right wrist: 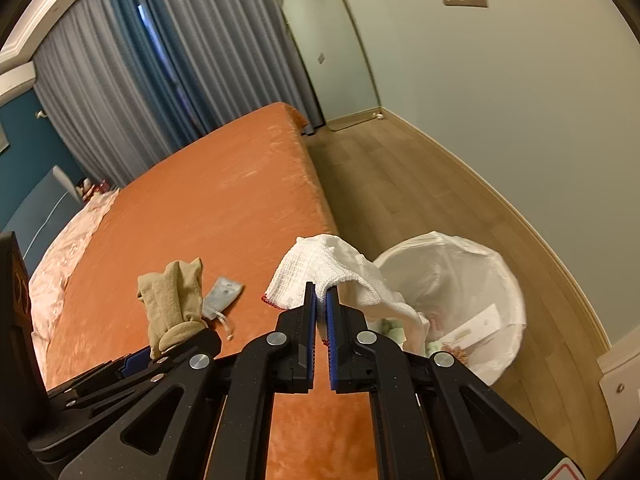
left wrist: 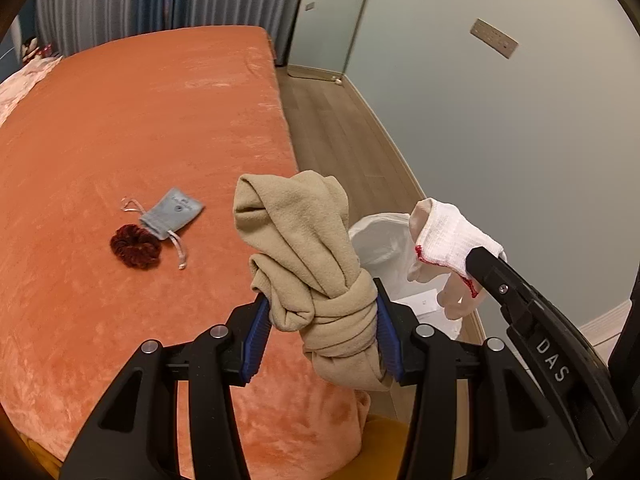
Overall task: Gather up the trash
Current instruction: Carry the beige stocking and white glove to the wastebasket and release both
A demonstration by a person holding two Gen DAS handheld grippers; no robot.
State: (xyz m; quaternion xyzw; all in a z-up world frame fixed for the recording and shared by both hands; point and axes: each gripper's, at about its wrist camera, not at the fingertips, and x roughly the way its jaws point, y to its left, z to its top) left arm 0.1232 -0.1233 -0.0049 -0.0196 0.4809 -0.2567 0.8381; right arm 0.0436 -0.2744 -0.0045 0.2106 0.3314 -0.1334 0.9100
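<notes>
My left gripper (left wrist: 320,300) is shut on a knotted beige cloth bundle (left wrist: 304,240), held above the orange bed's edge. The same beige bundle (right wrist: 176,296) shows in the right wrist view at lower left. My right gripper (right wrist: 320,292) is shut on a white knitted glove with red trim (right wrist: 332,272), which drapes over its tips. In the left wrist view that glove (left wrist: 448,240) hangs above the white-lined trash bin (left wrist: 380,240). The bin (right wrist: 508,280) stands on the wooden floor beside the bed and holds paper scraps.
A grey drawstring pouch (left wrist: 172,212) and a dark red scrunchie (left wrist: 134,246) lie on the orange bed cover (left wrist: 140,120). Pink bedding (right wrist: 72,240) lies at the left. Wooden floor (right wrist: 400,184) runs between bed and wall toward a mirror (right wrist: 328,48) and curtains (right wrist: 140,80).
</notes>
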